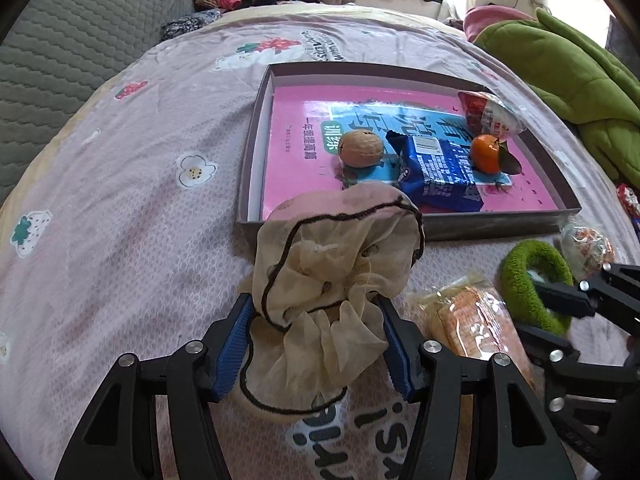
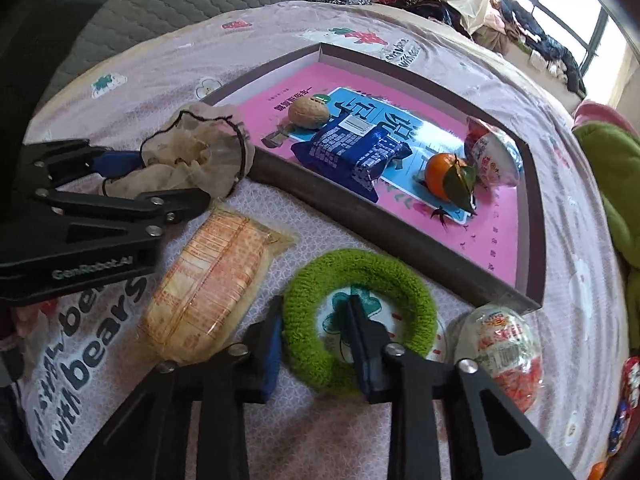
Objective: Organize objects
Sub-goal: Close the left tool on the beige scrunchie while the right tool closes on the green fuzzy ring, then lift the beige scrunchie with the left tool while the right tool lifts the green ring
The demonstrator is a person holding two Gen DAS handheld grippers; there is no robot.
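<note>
Chiffon fills the left gripper [image 1: 316,320]: its blue-padded fingers are closed on the beige scrunchie [image 1: 332,264], whose black-edged frills bulge up toward twelve o'clock in the left wrist view and overlap the near wall of the tray [image 1: 256,128]. The fabric looks lifted rather than lying flat, though how clear it is of the bedspread [image 1: 120,240] I cannot tell.

The right gripper [image 2: 314,340] straddles the green scrunchie [image 2: 360,276]: one finger stands inside the ring, the other outside at nine o'clock, and the jaws are parted about the band, not yet squeezing it. The ring lies flat on the bedspread, just outside the tray's near wall.

Outward from there, a clear-wrapped orange snack pack [image 2: 212,288] lies at ten o'clock of the right gripper, and a wrapped cup [image 2: 504,352] at three o'clock. Inside the tray, on a pink book, sit a walnut [image 2: 308,111], a blue snack packet [image 2: 352,152], a tangerine [image 2: 444,176] with its leaf, and another wrapped cup [image 2: 492,156].

The step in hand seems to be gathering loose items into the tray. Next, the left needs to carry the soft bundle over the wall to free pink floor at the tray's left; the right needs a firm pinch on the fuzzy band before lifting.
</note>
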